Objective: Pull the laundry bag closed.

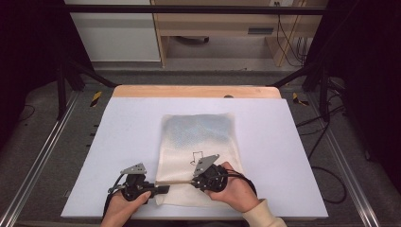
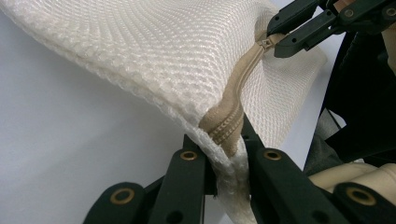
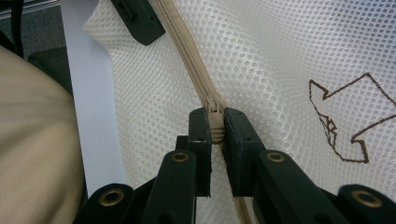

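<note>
You're working at a pale grey table with a wooden strip along its far edge; beyond it lie grey floor and light wooden furniture, with dark frame rails at both sides. A white mesh laundry bag lies flat near the table's middle, its near end by your hands.

Your left gripper sits at the bag's near-left corner, lying low and pointing right. Your right gripper sits just right of it, over the bag's near edge, pointing left toward the other.

The left gripper view gives you what the high view cannot: its jaws are pinched on the bag's corner at the end of the beige zipper, lifting the mesh off the table. The right gripper view shows its jaws pressed together on the zipper pull, beside a brown outline drawing on the mesh.
</note>
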Available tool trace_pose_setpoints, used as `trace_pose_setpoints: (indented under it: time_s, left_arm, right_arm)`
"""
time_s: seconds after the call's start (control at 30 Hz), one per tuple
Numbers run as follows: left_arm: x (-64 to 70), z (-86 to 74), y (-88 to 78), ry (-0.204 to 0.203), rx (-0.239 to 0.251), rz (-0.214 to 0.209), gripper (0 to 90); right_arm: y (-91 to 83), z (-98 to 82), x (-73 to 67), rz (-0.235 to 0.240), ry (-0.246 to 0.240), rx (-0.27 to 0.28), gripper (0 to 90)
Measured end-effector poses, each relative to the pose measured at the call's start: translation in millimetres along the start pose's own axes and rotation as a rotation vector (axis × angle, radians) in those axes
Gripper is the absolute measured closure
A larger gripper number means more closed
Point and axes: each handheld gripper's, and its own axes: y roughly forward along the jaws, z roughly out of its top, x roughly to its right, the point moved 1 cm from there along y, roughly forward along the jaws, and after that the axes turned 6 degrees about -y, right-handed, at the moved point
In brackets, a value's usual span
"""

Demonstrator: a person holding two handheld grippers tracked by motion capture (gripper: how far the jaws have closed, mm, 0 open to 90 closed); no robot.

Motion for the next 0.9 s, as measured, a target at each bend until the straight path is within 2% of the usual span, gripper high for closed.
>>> trace_pose_setpoints:
  time_s: [0.9]
  left_arm:
    - [1.2,-1.0,1.6,0.002,-0.002,-0.002,84.4]
  right_arm:
    - [-18.4,-18.3,2.7,-0.040,0.042,0.006,81.9]
